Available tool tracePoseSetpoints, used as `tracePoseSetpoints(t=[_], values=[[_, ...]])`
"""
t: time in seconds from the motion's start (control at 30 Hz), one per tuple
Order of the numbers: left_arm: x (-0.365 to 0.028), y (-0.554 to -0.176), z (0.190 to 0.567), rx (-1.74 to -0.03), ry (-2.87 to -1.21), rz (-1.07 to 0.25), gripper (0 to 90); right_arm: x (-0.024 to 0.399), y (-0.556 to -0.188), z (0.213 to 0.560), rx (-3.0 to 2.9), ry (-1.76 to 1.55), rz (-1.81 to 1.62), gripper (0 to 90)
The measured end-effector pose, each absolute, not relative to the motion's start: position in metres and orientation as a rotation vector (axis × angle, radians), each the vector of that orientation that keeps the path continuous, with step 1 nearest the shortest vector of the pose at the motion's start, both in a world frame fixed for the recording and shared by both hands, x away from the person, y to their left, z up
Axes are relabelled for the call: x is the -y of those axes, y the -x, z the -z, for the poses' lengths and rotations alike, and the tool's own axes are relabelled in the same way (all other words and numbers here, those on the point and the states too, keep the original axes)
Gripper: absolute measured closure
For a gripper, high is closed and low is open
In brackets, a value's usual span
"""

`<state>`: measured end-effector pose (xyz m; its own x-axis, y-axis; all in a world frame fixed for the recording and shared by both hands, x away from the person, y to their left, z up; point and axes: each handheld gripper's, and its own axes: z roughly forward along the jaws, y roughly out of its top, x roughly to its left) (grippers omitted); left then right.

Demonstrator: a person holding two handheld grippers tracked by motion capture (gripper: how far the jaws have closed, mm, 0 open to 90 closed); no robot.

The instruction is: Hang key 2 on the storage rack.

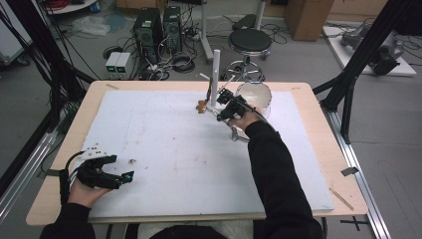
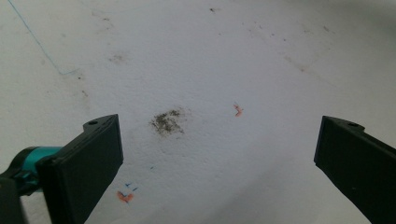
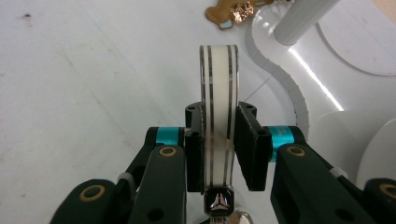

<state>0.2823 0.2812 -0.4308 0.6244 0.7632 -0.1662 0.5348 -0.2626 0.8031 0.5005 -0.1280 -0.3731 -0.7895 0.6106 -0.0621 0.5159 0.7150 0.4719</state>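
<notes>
The white bangle, striped with thin dark lines, stands on edge between the pads of my right claw, pinched tight across its narrow width, lifted above the white mat near the white post of the stand. My worry: the hold is thin and the band smooth, so a twist of my wrist could roll it out. It could also clip the post or the gold trinket at its foot. My left claw idles wide open, holding nothing.

A wooden table carries a stained white board.
</notes>
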Motion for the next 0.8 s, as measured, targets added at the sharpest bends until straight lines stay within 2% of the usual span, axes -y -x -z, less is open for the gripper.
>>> tracePoseSetpoints(t=[0.3, 0.8], values=[[-0.278, -0.282, 0.431, -1.006, -1.948, -0.304, 1.7, 0.131, -0.485, 0.354, -2.684, -0.863, -0.665, 74.9], [-0.277, -0.282, 0.431, -0.995, -1.948, -0.308, 1.7, 0.159, -0.466, 0.300, -2.551, -0.879, -0.956, 74.8]])
